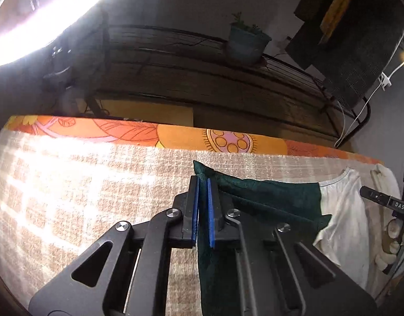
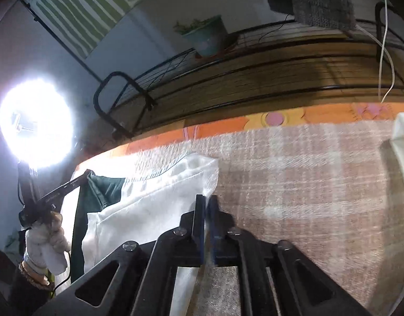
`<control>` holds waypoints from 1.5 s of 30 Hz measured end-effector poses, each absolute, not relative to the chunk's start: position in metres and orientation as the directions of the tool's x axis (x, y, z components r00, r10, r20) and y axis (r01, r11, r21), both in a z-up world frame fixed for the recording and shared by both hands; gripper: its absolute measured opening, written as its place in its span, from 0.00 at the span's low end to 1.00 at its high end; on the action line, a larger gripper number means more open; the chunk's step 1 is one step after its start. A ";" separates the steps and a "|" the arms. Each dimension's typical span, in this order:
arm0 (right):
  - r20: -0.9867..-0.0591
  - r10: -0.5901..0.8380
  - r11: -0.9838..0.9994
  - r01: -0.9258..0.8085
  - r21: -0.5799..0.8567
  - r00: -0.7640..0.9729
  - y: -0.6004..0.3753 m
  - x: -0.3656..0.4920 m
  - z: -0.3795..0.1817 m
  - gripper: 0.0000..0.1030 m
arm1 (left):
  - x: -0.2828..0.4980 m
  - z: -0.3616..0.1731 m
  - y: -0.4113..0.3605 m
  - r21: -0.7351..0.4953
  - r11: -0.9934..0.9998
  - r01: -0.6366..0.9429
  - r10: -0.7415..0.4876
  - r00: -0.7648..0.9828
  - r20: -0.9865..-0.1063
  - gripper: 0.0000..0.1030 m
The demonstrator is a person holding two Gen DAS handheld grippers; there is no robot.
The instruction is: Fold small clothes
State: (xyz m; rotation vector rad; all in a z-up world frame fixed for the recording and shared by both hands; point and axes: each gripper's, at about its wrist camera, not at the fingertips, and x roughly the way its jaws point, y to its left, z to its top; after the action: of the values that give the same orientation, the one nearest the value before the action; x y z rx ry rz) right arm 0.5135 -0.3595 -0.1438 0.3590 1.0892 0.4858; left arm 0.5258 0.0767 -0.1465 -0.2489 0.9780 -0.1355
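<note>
Dark green and white, that's the small two-tone cloth garment (image 1: 275, 197) spread across the beige checked woven blanket (image 1: 83, 184), and both tools have hold of it. In the left wrist view the left tool (image 1: 203, 208) has its blue-padded fingers (image 1: 195, 205) drawn together on the green end of the garment, a strip of green fabric running between the pads and trailing down under the tool's body. The green corner pokes up just beyond the fingertips, and the rest of the garment stretches off to the right of that tool, turning white near the right tool, which shows at the frame's edge with a gloved hand (image 1: 394, 239) behind it.

Over to the right wrist view: the right tool (image 2: 206, 221) sits at the white end, fingers pressed nearly together, with the white cloth reaching in between them; the picture is motion-blurred here, so the pinch looks real but the exact fold caught is hard to make out. To the left of this tool the white cloth runs back toward the green section, where the left tool's dark finger touches it, held by a white-gloved hand (image 2: 47, 239). To the right of the tool the blanket lies bare, and a separate cream cloth (image 2: 402, 137) sits well apart at the far right edge. Beyond the tool, an orange floral sheet (image 2: 228, 126) borders the blanket.
</note>
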 end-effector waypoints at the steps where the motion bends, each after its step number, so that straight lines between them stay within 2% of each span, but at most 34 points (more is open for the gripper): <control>1: -0.729 0.574 0.817 -0.207 0.538 0.373 -0.364 0.509 -0.139 0.09 | 0.524 -0.145 0.082 -0.297 0.955 -0.005 -0.246 0.546 -0.801 0.19; 2: -0.716 0.588 0.807 -0.214 0.551 0.375 -0.366 0.504 -0.135 0.15 | 0.522 -0.143 0.086 -0.323 0.946 -0.009 -0.266 0.545 -0.795 0.28; 3: -0.704 0.595 0.802 -0.224 0.554 0.387 -0.369 0.499 -0.129 0.36 | 0.520 -0.142 0.089 -0.340 0.940 -0.011 -0.278 0.549 -0.788 0.44; 4: -0.700 0.586 0.808 -0.230 0.542 0.408 -0.371 0.495 -0.124 0.41 | 0.518 -0.140 0.092 -0.354 0.935 -0.016 -0.286 0.557 -0.780 0.47; 8: -0.687 0.598 0.798 -0.223 0.560 0.412 -0.370 0.498 -0.119 0.41 | 0.519 -0.144 0.088 -0.378 0.926 0.007 -0.326 0.524 -0.787 0.47; 12: -0.718 0.574 0.816 -0.198 0.544 0.393 -0.360 0.516 -0.132 0.41 | 0.531 -0.153 0.070 -0.346 0.938 0.031 -0.314 0.496 -0.809 0.47; 14: -0.723 0.573 0.816 -0.185 0.548 0.385 -0.357 0.526 -0.141 0.41 | 0.534 -0.158 0.064 -0.328 0.944 0.038 -0.304 0.488 -0.818 0.39; 16: -0.724 0.574 0.814 -0.172 0.555 0.382 -0.354 0.532 -0.148 0.37 | 0.537 -0.158 0.059 -0.297 0.954 0.041 -0.277 0.502 -0.820 0.08; 17: -0.724 0.579 0.811 -0.170 0.560 0.376 -0.352 0.535 -0.153 0.32 | 0.539 -0.159 0.057 -0.313 0.949 0.047 -0.294 0.492 -0.819 0.07; 19: -0.722 0.590 0.804 -0.180 0.566 0.361 -0.347 0.536 -0.156 0.04 | 0.538 -0.157 0.057 -0.318 0.947 0.049 -0.298 0.504 -0.811 0.03; 22: -0.723 0.583 0.811 -0.219 0.542 0.370 -0.339 0.530 -0.146 0.01 | 0.531 -0.146 0.061 -0.332 0.941 0.062 -0.314 0.521 -0.794 0.02; 28: -0.656 0.632 0.774 -0.295 0.560 0.412 -0.344 0.499 -0.095 0.00 | 0.501 -0.105 0.068 -0.350 0.931 0.103 -0.345 0.562 -0.752 0.02; 37: -0.637 0.634 0.773 -0.398 0.494 0.439 -0.342 0.413 -0.014 0.00 | 0.410 -0.038 0.067 -0.331 0.926 0.182 -0.371 0.603 -0.706 0.02; 45: -0.665 0.620 0.778 -0.439 0.450 0.417 -0.338 0.313 0.002 0.00 | 0.307 -0.022 0.067 -0.295 0.929 0.225 -0.370 0.602 -0.707 0.02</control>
State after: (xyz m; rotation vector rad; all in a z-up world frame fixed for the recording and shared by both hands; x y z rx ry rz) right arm 0.3133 -0.3385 0.0022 0.2188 0.9254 0.6707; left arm 0.3074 0.0667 -0.0216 -0.1824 0.8587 -0.3466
